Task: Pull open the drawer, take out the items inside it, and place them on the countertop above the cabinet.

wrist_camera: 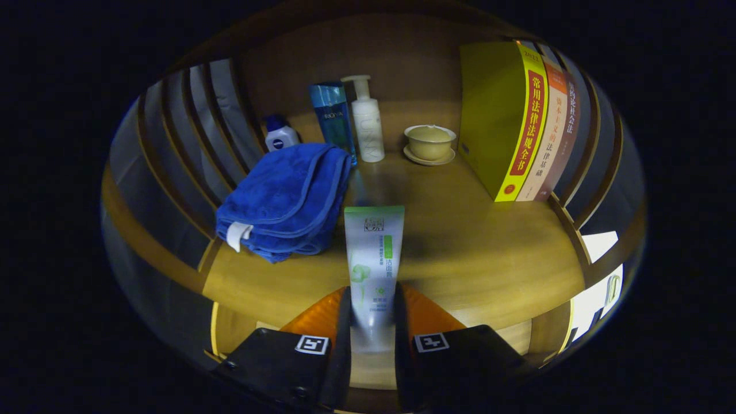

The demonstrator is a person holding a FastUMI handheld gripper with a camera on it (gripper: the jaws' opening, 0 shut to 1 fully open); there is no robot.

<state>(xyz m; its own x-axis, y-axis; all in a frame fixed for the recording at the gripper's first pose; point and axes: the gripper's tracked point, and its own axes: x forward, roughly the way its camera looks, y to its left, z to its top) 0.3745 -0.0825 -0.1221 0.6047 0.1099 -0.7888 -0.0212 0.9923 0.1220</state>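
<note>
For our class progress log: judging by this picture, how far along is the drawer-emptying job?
Looks done: the tube is out of the drawer, gripped in the tool above the wooden countertop. In hand: setting it down beside the blue towel. Left: releasing it; whether other items remain in the drawer cannot be told.

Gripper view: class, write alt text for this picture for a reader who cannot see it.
The claw is shut on a white and green tube held over a wooden countertop. Left of the tube lies a folded blue towel; beyond it stand bottles and a lidded cup, with upright books to the right.
</note>
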